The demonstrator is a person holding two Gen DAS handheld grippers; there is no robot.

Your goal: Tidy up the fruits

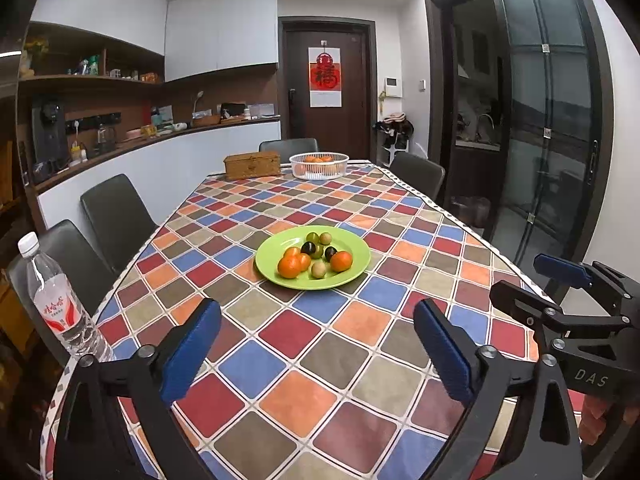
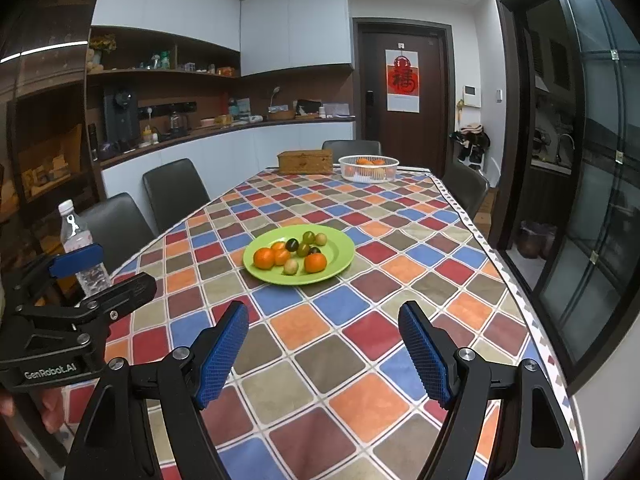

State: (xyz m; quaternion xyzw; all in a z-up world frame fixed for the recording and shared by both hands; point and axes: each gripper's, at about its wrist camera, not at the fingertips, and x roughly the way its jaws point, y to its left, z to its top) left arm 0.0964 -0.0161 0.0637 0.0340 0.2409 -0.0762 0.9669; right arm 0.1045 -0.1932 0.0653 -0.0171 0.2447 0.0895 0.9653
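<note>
Fruit sits in a mixed heap on the green plate (image 1: pixel 352 248): orange mandarins (image 1: pixel 289 266) on the side nearest the grippers, dark plums (image 1: pixel 308 247) and pale green fruits (image 1: pixel 312 237) in the middle and toward the far side, all touching or just beside one another. Beyond the plate, near the table's far end, stands a white basket (image 1: pixel 319 166) that already holds some orange fruit, with a wooden box (image 1: pixel 252 165) just beside it.

Both grippers hang short of the plate with bare tablecloth (image 1: pixel 340 360) between them and its near rim. The left gripper (image 1: pixel 316 344) is spread wide with nothing between its blue pads, and the plate lies straight ahead of its gap. The right gripper (image 2: pixel 323 354) is likewise spread and empty; from it the plate lies ahead and slightly to the left. Neither looks clearly nearer, though the left seems better lined up.

Round fruit offers no long axis, so any approach angle would serve; the crowding matters more, since a pad could nudge a neighbour.

Whether sorting is under way or the plate is the finished arrangement, the pictures do not settle.

Left of the plate, at the table edge, stands a water bottle (image 1: pixel 60 304). To the plate's right the cloth runs clear to the edge.
</note>
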